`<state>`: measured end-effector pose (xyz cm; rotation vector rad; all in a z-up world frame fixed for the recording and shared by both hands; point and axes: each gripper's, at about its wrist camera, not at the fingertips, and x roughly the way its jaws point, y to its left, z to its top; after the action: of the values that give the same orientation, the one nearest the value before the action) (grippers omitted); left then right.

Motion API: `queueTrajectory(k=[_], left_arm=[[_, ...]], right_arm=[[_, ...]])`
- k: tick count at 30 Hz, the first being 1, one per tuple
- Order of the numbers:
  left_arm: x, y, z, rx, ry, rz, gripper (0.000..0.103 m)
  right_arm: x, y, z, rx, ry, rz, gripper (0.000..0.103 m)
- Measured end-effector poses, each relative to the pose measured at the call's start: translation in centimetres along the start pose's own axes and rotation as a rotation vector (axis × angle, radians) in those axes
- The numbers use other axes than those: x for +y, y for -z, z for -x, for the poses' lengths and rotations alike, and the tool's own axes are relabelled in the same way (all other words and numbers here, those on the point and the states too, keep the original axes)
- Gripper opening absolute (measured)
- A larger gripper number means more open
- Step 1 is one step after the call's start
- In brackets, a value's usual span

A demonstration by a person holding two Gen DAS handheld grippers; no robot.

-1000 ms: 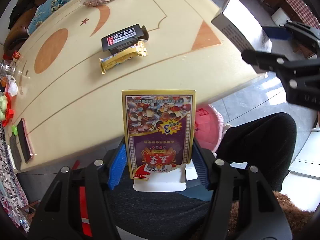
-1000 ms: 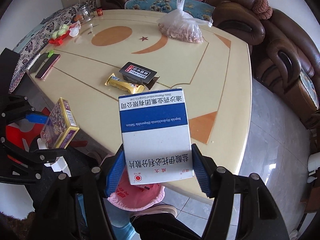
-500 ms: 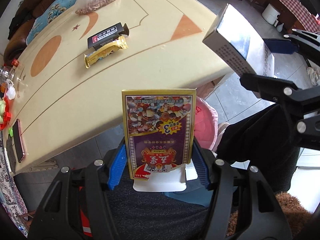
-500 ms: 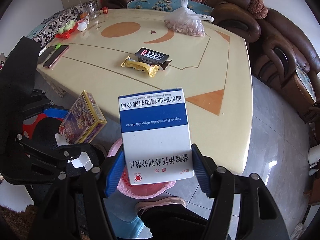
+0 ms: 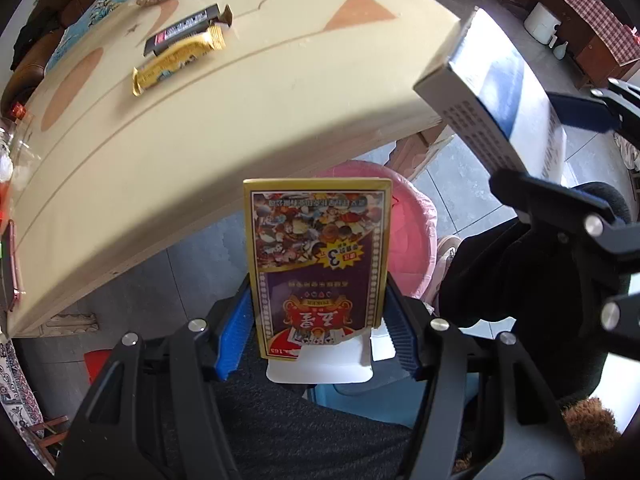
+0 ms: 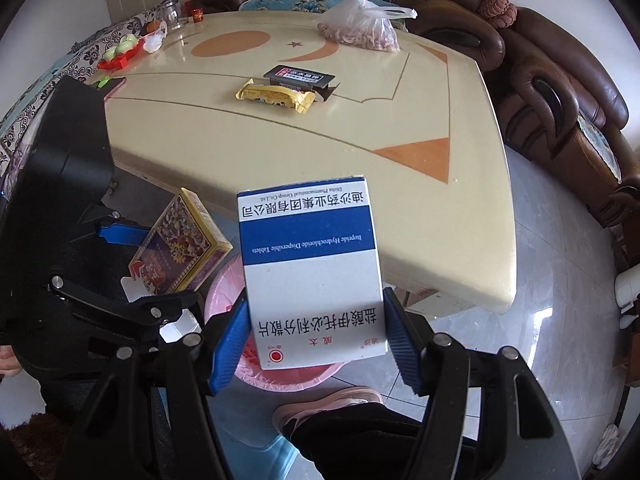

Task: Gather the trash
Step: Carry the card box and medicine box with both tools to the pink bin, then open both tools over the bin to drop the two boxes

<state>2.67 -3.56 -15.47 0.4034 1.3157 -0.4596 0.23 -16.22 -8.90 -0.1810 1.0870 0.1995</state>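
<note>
My left gripper (image 5: 318,320) is shut on a yellow-and-purple card box (image 5: 318,256), held upright with its torn white flap at the bottom. My right gripper (image 6: 314,340) is shut on a white-and-blue medicine box (image 6: 312,268). Both boxes hang off the table's near edge, over a pink trash bin (image 6: 280,376) on the floor, partly hidden behind them. In the left wrist view the medicine box (image 5: 492,92) shows at the upper right and the pink bin (image 5: 404,220) behind the card box. In the right wrist view the card box (image 6: 180,248) sits at the left.
A yellow snack wrapper (image 6: 274,96) and a black packet (image 6: 300,76) lie on the cream table (image 6: 280,152). A bag of nuts (image 6: 360,28) stands at the far edge, a phone (image 5: 12,264) at the left. A person's dark-trousered legs and pink shoe (image 6: 320,404) are beside the bin. Brown sofas line the back.
Both grippers have come back off the table and sunk lower with their boxes. The table edge has receded and the pink bin has come into view under both.
</note>
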Motion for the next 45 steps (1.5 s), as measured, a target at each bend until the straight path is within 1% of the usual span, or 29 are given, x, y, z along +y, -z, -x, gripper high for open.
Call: queueTrajectory(k=[4, 9, 12, 17, 20, 23, 27, 34, 36, 39, 40, 41, 45], left_arm=[[-0.2, 0.5, -2.6, 0.026, 0.02, 0.022, 0.06], [-0.1, 0.7, -5.6, 0.068, 0.059, 0.051, 0.06], [0.0, 0.7, -7.1, 0.075, 0.08, 0.073, 0.06], [0.8, 1.2, -10.2, 0.127, 0.149, 0.157, 0.06], [1.3, 1.4, -12.0, 0.158, 0.184, 0.211, 0.06], [1.7, 1.5, -13.6, 0.186, 0.202, 0.244, 0.06], [1.8, 1.3, -15.4, 0.221, 0.192, 0.261, 0.06], [2.3, 0.7, -18.1, 0.258, 0.229, 0.285, 0.06], [2.4, 0.5, -18.7, 0.266, 0.213, 0.289, 0.06], [2.4, 0.3, -19.2, 0.273, 0.211, 0.288, 0.06], [2.4, 0.2, -19.3, 0.278, 0.202, 0.286, 0.063], [2.3, 0.1, -19.4, 0.281, 0.194, 0.282, 0.069], [2.4, 0.0, -19.6, 0.285, 0.156, 0.27, 0.071]], right_arm=[[0.0, 1.8, -1.9, 0.011, 0.011, -0.043, 0.062], [-0.7, 3.6, -4.4, 0.039, 0.002, -0.119, 0.062], [-1.3, 4.4, -5.8, 0.049, 0.005, -0.163, 0.062], [-1.9, 5.6, -9.0, 0.075, -0.008, -0.237, 0.062], [-2.1, 6.1, -11.2, 0.096, -0.013, -0.259, 0.062], [-2.4, 6.5, -13.3, 0.112, 0.002, -0.265, 0.062], [-3.0, 6.5, -15.9, 0.142, -0.013, -0.282, 0.062], [-2.8, 6.8, -19.3, 0.207, -0.029, -0.262, 0.062], [-2.8, 6.9, -19.9, 0.22, -0.028, -0.265, 0.062], [-3.1, 6.9, -20.7, 0.236, -0.037, -0.276, 0.062], [-3.1, 7.0, -20.9, 0.239, -0.037, -0.276, 0.062], [-3.0, 7.0, -21.1, 0.241, -0.037, -0.274, 0.062], [-2.7, 6.9, -21.5, 0.252, -0.051, -0.266, 0.063]])
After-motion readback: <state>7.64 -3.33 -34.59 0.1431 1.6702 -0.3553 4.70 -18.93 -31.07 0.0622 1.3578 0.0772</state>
